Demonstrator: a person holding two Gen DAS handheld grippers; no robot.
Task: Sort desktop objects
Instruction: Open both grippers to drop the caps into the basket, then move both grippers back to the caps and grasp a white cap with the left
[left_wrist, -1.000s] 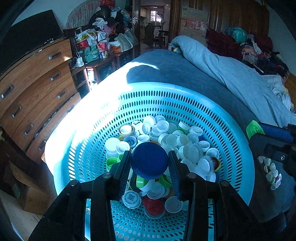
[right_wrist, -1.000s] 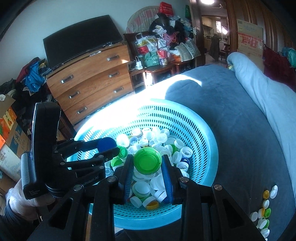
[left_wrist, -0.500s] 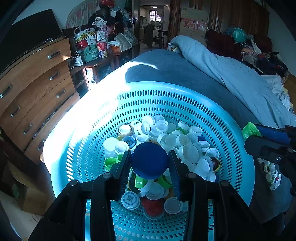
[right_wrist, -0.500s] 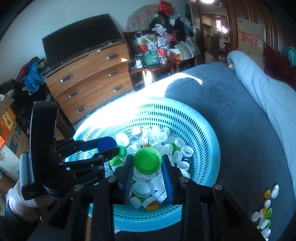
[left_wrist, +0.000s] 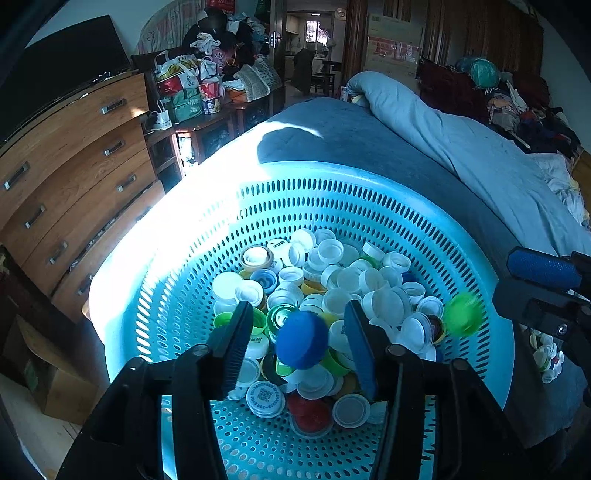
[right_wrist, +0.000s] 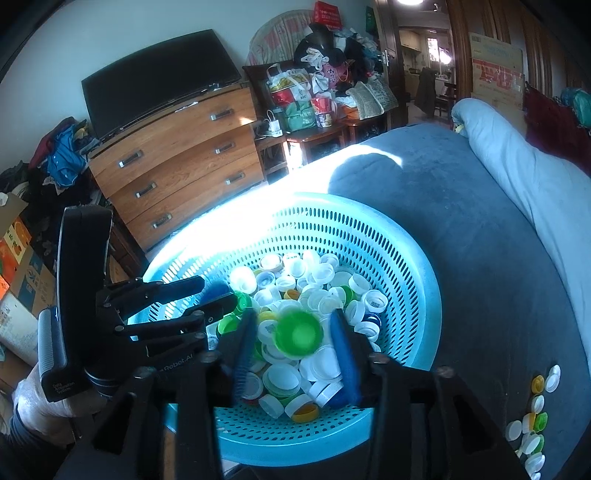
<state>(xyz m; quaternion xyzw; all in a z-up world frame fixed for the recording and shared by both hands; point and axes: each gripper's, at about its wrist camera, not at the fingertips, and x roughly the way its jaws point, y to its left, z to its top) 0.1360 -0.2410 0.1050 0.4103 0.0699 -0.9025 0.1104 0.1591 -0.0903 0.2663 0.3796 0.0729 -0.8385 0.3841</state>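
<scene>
A round cyan perforated basket (left_wrist: 369, 206) (right_wrist: 406, 251) on a blue-grey bed holds a heap of bottle caps, mostly white (left_wrist: 347, 273) (right_wrist: 317, 273). My left gripper (left_wrist: 295, 332) is open above the heap; a blue cap (left_wrist: 302, 339) is loose between its fingers, touching neither. My right gripper (right_wrist: 293, 341) is open too; a blurred green cap (right_wrist: 297, 334) is in the gap between its fingers. That green cap shows blurred at the basket's right wall in the left wrist view (left_wrist: 461, 314).
A row of loose caps (right_wrist: 532, 424) lies on the bed right of the basket. A wooden drawer chest (right_wrist: 177, 162) with a TV stands to the left. A rolled quilt (left_wrist: 461, 147) lies behind. Cardboard boxes (right_wrist: 18, 266) are on the floor.
Both grippers have opened. The blue cap and the green cap have left the fingers and are dropping toward the heap in the basket.
</scene>
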